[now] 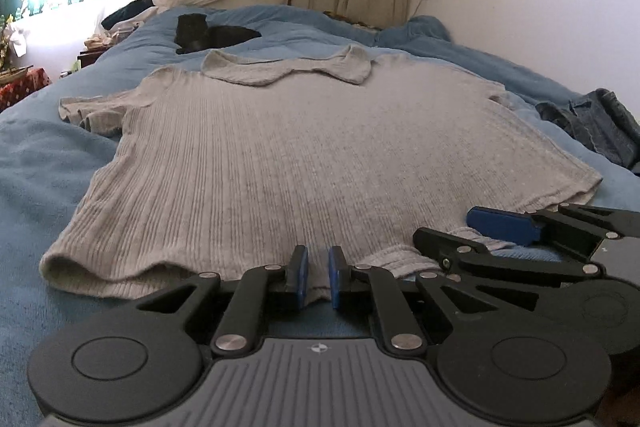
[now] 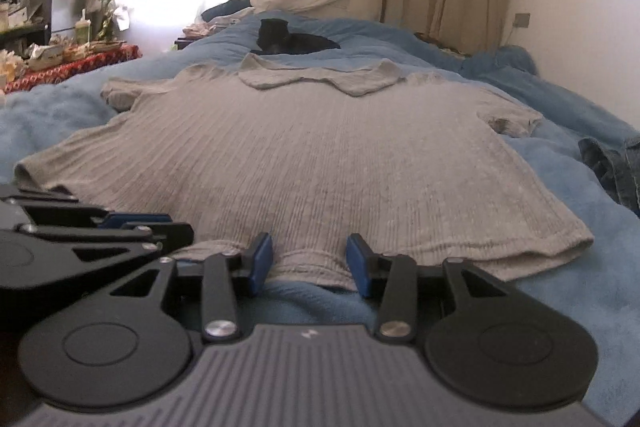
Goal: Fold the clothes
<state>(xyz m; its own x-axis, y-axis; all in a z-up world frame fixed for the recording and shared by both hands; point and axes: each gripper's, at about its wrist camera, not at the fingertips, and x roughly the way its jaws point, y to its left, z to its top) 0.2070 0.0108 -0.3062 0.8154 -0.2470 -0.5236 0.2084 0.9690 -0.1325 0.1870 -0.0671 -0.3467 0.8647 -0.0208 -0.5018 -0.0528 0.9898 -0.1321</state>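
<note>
While the grey shirt [image 1: 304, 155] lies flat on the blue blanket [image 1: 44, 163], the left gripper [image 1: 318, 277] pinches its near hem, and the right gripper [image 2: 308, 261] straddles it, jaws apart.

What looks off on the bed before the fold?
A black cat lies on the blue blanket just beyond the grey shirt collar. Crumpled jeans sit at the right. The shirt's left sleeve is bunched.
</note>
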